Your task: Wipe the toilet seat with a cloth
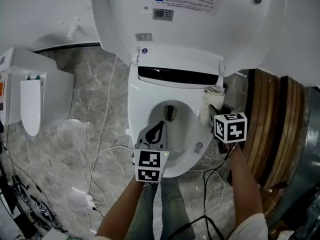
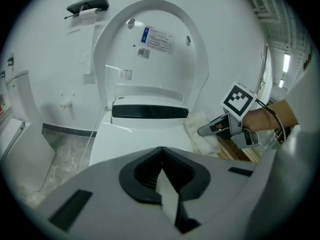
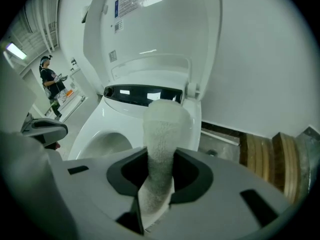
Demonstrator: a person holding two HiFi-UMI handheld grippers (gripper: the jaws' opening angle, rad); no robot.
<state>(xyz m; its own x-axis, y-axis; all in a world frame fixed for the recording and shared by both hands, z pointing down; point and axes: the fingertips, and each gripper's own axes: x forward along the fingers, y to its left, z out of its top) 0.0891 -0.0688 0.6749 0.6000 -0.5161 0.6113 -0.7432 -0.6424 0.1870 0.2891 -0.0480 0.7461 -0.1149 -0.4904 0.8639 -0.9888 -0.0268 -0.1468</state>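
The white toilet seat (image 1: 136,109) lies down with the lid (image 1: 200,29) raised behind it. My right gripper (image 1: 215,112) is shut on a pale cloth (image 1: 210,97), which rests on the seat's right rear part beside the hinge. In the right gripper view the cloth (image 3: 161,129) stands up between the jaws of the right gripper (image 3: 159,164). My left gripper (image 1: 159,130) hovers over the front of the bowl, shut with nothing in it. The left gripper view shows its jaws (image 2: 161,156) closed, and the cloth (image 2: 199,133) under the right gripper (image 2: 212,129).
A white wall fixture (image 1: 31,96) stands at the left. Cables (image 1: 100,159) trail over the marble floor. Wooden slats (image 1: 270,124) lie right of the toilet. A paper holder (image 2: 87,6) hangs on the wall. A person (image 3: 50,81) stands far off.
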